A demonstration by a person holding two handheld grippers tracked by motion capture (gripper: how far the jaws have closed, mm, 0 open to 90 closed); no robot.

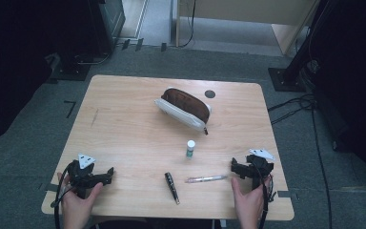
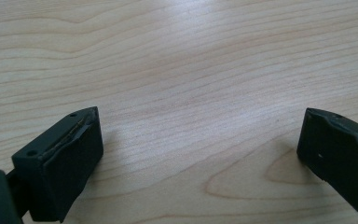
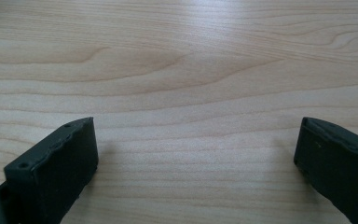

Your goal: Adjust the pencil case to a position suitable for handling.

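High view: 1 wooden table (image 1: 124, 124) carries 4 loose things. 1 brown-and-white pencil case (image 1: 184, 108) lies toward 12 o'clock of the table's centre, 1 small white bottle (image 1: 190, 148) stands at about 5 o'clock of it, and 1 black pen (image 1: 172, 187) and 1 clear pen (image 1: 207, 179) lie near the 6 o'clock edge. 2 grippers rest there: the left gripper (image 1: 107, 174) at 7 o'clock, the right gripper (image 1: 234, 169) at 5 o'clock, each held by 1 hand, both with jaws spread and grasping nothing.
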